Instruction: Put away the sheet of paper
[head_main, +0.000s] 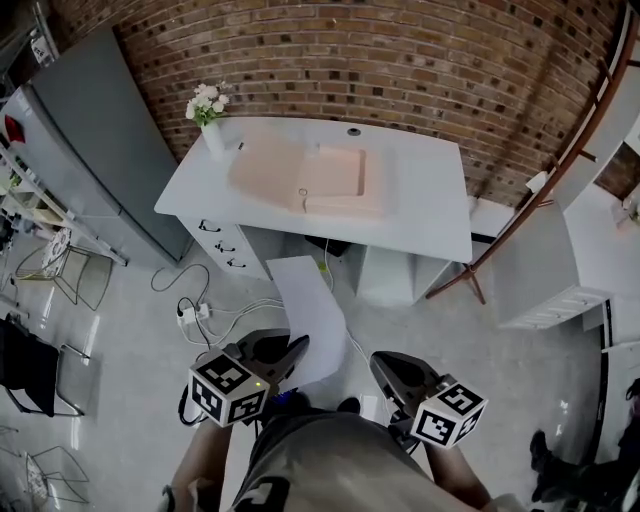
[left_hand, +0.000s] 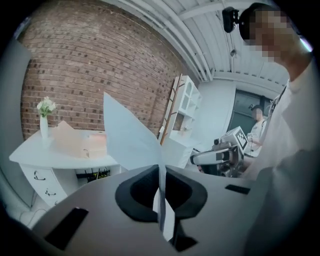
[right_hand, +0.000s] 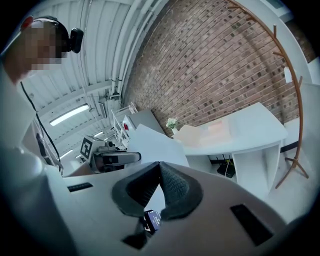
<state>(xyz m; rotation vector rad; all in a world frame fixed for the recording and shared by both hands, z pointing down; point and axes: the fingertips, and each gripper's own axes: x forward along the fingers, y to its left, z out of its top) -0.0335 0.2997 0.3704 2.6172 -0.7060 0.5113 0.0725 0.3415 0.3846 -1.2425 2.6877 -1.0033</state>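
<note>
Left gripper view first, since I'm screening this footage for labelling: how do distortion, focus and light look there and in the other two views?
Left gripper view: fisheye with dark corners; the jaws near the lens are soft, the sheet of paper pinched between them reads clearly. Right gripper view: same vignette, a ceiling light strip glares. Head view: the brick wall bows, lighting even.

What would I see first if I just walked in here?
A big white sheet of paper sticking out, pinched in the left tool in front of the person. Beyond it, a white desk with an open pink folder and a little vase of flowers, against a brick wall.
</note>
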